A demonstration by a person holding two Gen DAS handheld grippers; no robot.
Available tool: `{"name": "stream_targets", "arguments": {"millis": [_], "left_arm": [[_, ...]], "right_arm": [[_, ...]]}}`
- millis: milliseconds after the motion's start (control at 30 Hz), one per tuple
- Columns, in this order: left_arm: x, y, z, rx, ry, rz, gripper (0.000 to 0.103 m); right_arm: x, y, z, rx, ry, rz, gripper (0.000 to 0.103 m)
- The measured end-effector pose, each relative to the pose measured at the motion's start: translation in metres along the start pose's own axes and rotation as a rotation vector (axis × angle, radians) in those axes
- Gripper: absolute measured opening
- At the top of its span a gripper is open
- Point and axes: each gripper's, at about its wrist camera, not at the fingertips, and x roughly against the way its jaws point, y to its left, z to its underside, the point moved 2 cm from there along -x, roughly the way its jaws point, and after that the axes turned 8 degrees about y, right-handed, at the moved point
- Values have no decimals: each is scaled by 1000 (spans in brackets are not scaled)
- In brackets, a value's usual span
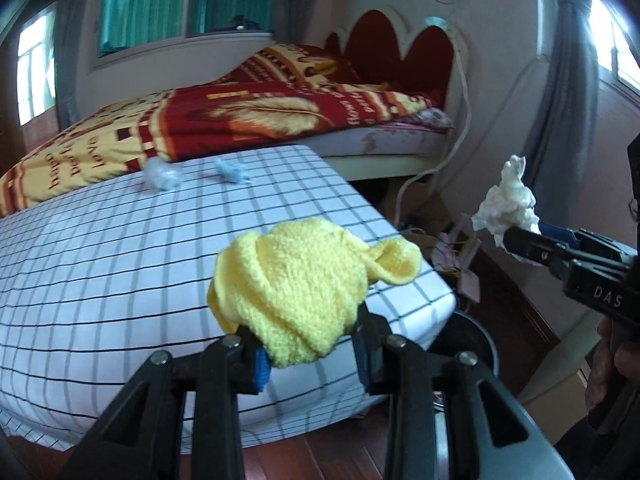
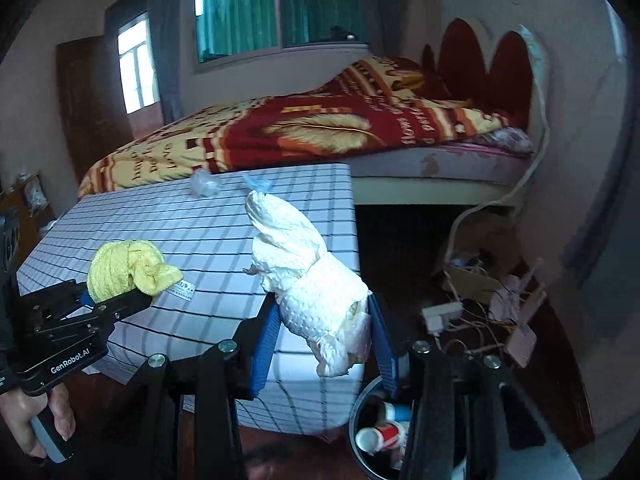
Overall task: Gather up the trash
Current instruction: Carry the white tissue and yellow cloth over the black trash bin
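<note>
My left gripper (image 1: 308, 344) is shut on a rolled yellow knitted cloth (image 1: 296, 280), held above the near corner of the checked table; it also shows in the right wrist view (image 2: 128, 268). My right gripper (image 2: 324, 332) is shut on a crumpled white tissue wad (image 2: 316, 280), held above a black trash bin (image 2: 362, 400) that holds a red-and-white cup (image 2: 380, 434). The tissue (image 1: 506, 208) and right gripper (image 1: 520, 246) appear at right in the left wrist view. Two crumpled clear and blue plastic scraps (image 1: 162, 176) (image 1: 234, 170) lie at the table's far edge.
The table carries a white cloth with black grid lines (image 1: 120, 260). A bed with a red and yellow blanket (image 1: 240, 116) stands behind it. Cables, a power strip (image 2: 440, 316) and cardboard clutter lie on the floor at right. The bin rim (image 1: 480, 332) sits by the table's corner.
</note>
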Motion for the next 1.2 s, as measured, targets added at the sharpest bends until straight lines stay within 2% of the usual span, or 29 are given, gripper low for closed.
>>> {"name": "stream_targets", "arguments": {"millis": [367,767,1200], "left_arm": [[-21,-73,11,-108,56,100,34],[-55,-138,42,-195,161,176,34],[-120,-177,75,-246,326,215,35]], "right_arm": [[24,-73,48,-95,34,89,46],[29,-117,101,-135,104,115,46],[-32,-156,160,-111,279,81,46]]}}
